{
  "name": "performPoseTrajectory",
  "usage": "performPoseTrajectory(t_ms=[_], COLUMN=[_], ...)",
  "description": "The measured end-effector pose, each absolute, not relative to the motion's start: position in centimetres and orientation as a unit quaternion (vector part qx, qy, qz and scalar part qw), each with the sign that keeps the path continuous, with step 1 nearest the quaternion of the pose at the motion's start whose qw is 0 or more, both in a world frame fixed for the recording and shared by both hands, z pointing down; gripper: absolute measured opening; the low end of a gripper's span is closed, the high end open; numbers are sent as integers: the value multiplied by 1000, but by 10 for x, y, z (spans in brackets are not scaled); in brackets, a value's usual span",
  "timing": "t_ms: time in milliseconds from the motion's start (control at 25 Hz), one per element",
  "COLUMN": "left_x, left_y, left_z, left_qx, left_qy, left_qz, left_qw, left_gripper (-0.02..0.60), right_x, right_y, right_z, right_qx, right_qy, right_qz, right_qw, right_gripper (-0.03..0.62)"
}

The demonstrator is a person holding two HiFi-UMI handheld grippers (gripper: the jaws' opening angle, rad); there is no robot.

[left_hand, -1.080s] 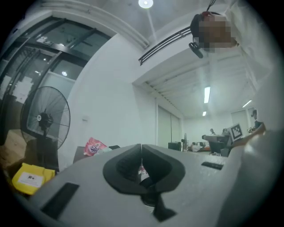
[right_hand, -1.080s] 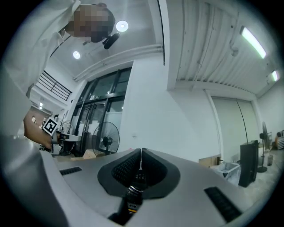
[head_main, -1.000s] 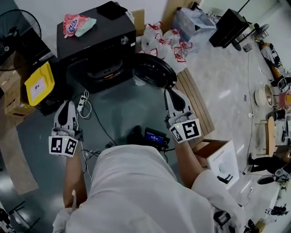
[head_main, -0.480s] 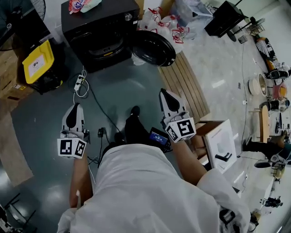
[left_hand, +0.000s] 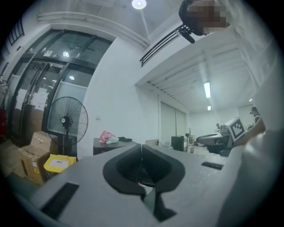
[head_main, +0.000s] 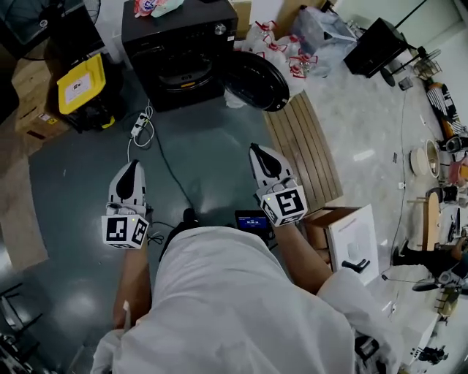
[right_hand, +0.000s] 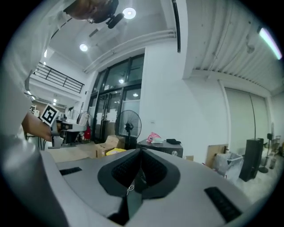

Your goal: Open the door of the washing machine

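Yellow bin, far left, beside cardboard boxes that the frame edge cuts.
Power strip, white, on the grey floor; its cable trails towards me and passes under my body.
Washer, black, at the top of the head view, well apart from both tools. Its rear is cropped and its drum mouth is dark, so I cannot see inside.
Pink packet, on the washer top, partly cropped.
Door, round and dark, stands swung open at the washer's right, near the far end of the wooden slats.
Bags, white with red ties, behind the door and partly hidden by it.
White box, lower right, beside my right arm.
My torso hides the floor nearest me.

Left gripper: jaws closed together, nothing between the pads. It is held level above bare floor, touching nothing.
Right gripper: jaws likewise closed on nothing. It is level, just beside the slats' left edge, pointing towards the door but short of it.
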State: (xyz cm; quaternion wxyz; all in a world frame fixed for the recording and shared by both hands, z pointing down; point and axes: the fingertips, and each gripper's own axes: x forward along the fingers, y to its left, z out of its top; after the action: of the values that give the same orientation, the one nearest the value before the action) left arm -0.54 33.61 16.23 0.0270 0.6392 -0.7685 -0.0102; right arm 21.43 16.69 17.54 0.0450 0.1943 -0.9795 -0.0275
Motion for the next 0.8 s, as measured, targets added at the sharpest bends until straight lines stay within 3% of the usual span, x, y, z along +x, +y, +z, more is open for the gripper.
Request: performPoseTrajectory(t_ms=[400,800], left_x=[91,102], left_y=[343,366], left_z=[175,193], left_qx=[625,611], left_qy=[-779,-787], left_qz=[10,49], left_qw=[50,69], left_gripper=[10,11], right_x=[309,296], right_y=[161,172], right_z=[188,196], right_qx=[180,151], right_qy=[-983,-987], right_qz=[-5,-36], right_qw=[35,31], right_gripper=[32,32])
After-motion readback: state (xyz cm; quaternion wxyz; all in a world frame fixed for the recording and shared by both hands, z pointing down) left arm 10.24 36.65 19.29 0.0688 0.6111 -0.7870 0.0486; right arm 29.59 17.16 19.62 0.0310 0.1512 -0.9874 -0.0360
